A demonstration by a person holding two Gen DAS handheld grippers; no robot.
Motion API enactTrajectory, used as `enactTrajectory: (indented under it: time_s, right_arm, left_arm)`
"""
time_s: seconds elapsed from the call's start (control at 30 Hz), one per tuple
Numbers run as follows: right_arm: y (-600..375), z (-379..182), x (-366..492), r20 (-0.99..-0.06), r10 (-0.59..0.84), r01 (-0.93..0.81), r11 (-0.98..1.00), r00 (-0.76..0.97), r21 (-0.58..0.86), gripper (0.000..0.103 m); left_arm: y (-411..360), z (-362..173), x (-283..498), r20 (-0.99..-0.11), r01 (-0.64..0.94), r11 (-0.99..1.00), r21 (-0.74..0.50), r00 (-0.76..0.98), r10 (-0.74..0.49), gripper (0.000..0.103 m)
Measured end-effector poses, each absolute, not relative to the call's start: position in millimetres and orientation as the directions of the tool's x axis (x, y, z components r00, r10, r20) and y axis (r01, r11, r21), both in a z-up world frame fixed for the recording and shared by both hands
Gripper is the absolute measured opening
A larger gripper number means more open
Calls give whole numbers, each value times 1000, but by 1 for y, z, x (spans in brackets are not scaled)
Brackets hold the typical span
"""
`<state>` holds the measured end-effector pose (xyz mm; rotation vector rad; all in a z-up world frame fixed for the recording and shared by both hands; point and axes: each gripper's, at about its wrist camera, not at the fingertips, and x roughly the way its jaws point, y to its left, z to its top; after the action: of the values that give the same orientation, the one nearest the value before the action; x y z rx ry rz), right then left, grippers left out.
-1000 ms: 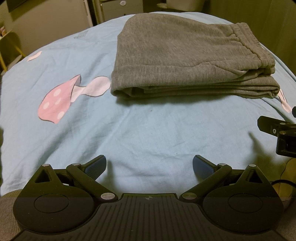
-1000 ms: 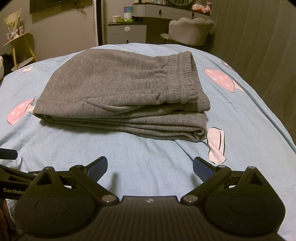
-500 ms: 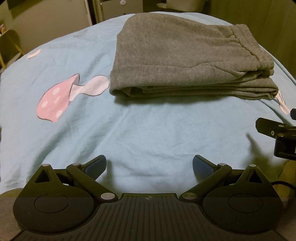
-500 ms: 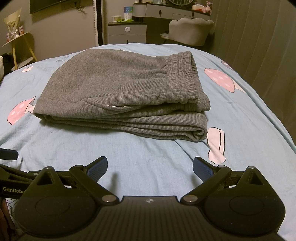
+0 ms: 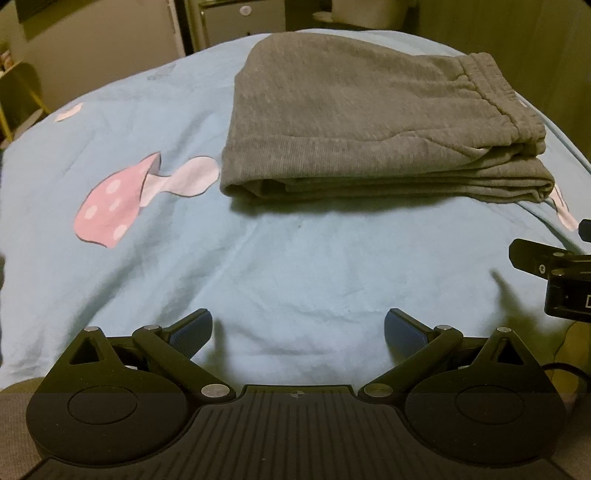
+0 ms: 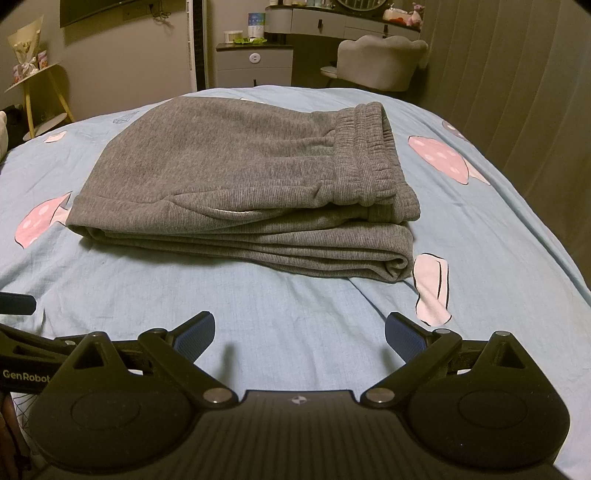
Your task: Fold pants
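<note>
Grey knit pants (image 5: 369, 122) (image 6: 236, 184) lie folded in a flat stack on the light blue bed sheet (image 5: 295, 277) (image 6: 295, 314), with the elastic waistband on the right side of the stack. My left gripper (image 5: 298, 330) is open, low over the sheet and well short of the stack's near edge, with nothing between its blue pads. In the right wrist view my right gripper (image 6: 300, 332) is open as well, empty, and sits apart from the pants near the bed's front. Part of the right gripper's body shows at the right edge of the left wrist view.
Pink mushroom prints (image 5: 110, 206) (image 6: 439, 158) mark the sheet. Behind the bed stand a grey chair (image 6: 380, 62), a dresser (image 6: 340, 22), a small cabinet (image 6: 255, 62) and a yellow-legged side table (image 6: 40, 81). A curtain (image 6: 517, 81) hangs on the right.
The left wrist view has shifted slightly, so the pants sit a little lower and to the left in it. The right gripper and the pants have not moved.
</note>
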<state>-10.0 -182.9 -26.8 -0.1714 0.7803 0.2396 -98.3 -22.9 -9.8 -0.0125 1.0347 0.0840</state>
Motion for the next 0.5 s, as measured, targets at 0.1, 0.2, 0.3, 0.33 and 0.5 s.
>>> enactTrajectory:
  time_s: [0.1,0.2,0.3,0.33,0.5]
  right_arm:
    - [-183,-27,-10,-712,150,-276,959,686,-64,99]
    - [-183,-27,-10,-712,150,-276,959,686,-64,99]
    - [-183,-27,-10,-712,150,-276,959,686,-64,99]
    - [-183,-27,-10,-712,150,-276,959,686,-64,99]
    - [-184,-27,-10,-712,151,-277,959,686,-64,99]
  left_arm:
    - [-22,-10,-98,-860,-76,997,33,506,67,103]
    - [-23,-9,-97,-861,-76,996,37,504,71,103]
    - [-23,-10,-96,-863,-76,996,37,501,70,103]
    - [-23,-10,-96,-862,-75,996,38,502,71,103]
    - [-24,-10,-97,-863,-65,997,39,502,67,103]
